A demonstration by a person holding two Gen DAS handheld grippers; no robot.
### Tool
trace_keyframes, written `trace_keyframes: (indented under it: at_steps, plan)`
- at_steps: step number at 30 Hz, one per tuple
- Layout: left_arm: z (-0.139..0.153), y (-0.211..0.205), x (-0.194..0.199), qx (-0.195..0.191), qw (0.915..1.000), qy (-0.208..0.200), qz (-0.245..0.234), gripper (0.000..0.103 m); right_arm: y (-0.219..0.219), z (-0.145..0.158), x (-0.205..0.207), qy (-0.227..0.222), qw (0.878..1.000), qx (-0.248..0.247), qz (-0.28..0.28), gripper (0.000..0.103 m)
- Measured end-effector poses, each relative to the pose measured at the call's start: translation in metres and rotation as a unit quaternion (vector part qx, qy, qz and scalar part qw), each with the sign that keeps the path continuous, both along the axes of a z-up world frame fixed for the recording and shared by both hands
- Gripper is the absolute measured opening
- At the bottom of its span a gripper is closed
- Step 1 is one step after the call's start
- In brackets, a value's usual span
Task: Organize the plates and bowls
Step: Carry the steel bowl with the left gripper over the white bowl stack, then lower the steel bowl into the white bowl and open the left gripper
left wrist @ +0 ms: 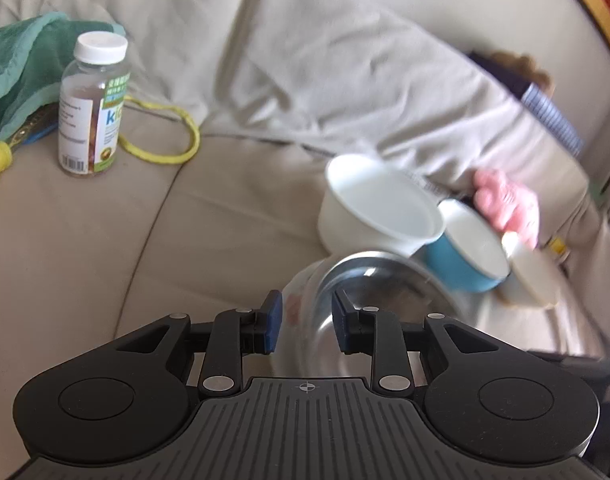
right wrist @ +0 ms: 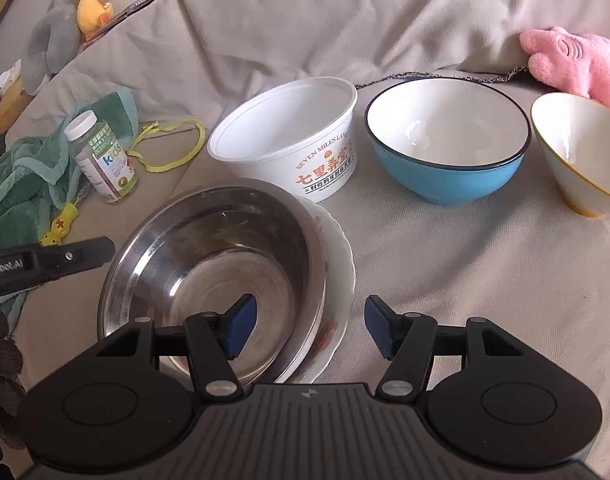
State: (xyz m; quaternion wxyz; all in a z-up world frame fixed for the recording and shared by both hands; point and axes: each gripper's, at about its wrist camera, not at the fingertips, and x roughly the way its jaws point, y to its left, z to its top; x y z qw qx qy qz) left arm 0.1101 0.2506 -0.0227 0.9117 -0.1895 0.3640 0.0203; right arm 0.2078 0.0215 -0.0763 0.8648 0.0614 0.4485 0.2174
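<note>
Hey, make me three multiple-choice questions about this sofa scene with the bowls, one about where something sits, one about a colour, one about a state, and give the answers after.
1. What does the steel bowl sit on?
A. a white plate
B. the green towel
C. the blue bowl

2. What colour is the outside of the bowl just right of the white plastic tub?
A. red
B. blue
C. black

3. How is the right gripper?
A. shut on the tub
C. shut on the vitamin bottle
B. open, holding nothing

Answers:
1 A, the white plate's rim shows under the steel bowl's right side.
2 B, its outer wall is blue with a white inside.
3 B, its fingers stand apart over the steel bowl's and plate's edge with neither pad pressing on anything.
</note>
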Motion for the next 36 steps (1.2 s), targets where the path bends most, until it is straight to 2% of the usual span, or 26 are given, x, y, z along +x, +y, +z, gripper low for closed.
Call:
trace_keyframes:
  at_steps: [6,9,11,13,17,27,28,31,34,36]
  plan:
    - [-0.023,-0.006,0.008,-0.004,0.9989,0.042,-0.018,0.03,0.003,-0.013,-0.001,0.022,1.0,0.006,0.015,0.06]
    - [-0.034,-0.003,0.012,-0.018,0.9978,0.06,-0.019,0.031,0.004,-0.021,-0.001,0.035,0.999,0.012,0.024,0.06]
    - [-0.036,0.0,0.012,-0.022,0.998,0.058,-0.015,0.035,0.002,-0.026,0.001,0.05,0.998,0.029,0.025,0.06]
    - [-0.036,0.001,0.013,-0.024,0.9979,0.058,-0.016,0.034,0.002,-0.029,0.003,0.061,0.997,0.042,0.034,0.056]
    - [-0.036,0.001,0.017,-0.022,0.9979,0.059,-0.014,0.032,0.006,-0.027,0.002,0.052,0.997,0.028,0.05,0.055]
    - [-0.039,0.016,0.026,-0.07,0.9942,0.081,0.008,0.035,0.002,-0.028,0.008,0.054,0.997,0.041,0.046,0.053]
    - [-0.039,0.018,0.028,-0.077,0.9929,0.09,0.011,0.039,0.001,-0.028,0.008,0.053,0.997,0.044,0.043,0.053]
    - [-0.043,0.029,0.029,-0.11,0.9879,0.108,0.02,0.042,-0.004,-0.023,0.007,0.047,0.997,0.049,0.038,0.053]
    - [-0.042,0.024,0.028,-0.086,0.9898,0.112,0.021,0.047,-0.008,-0.022,0.006,0.046,0.997,0.053,0.042,0.054]
    - [-0.045,0.019,0.031,-0.086,0.9888,0.121,0.012,0.043,-0.008,-0.026,0.009,0.059,0.996,0.06,0.04,0.054]
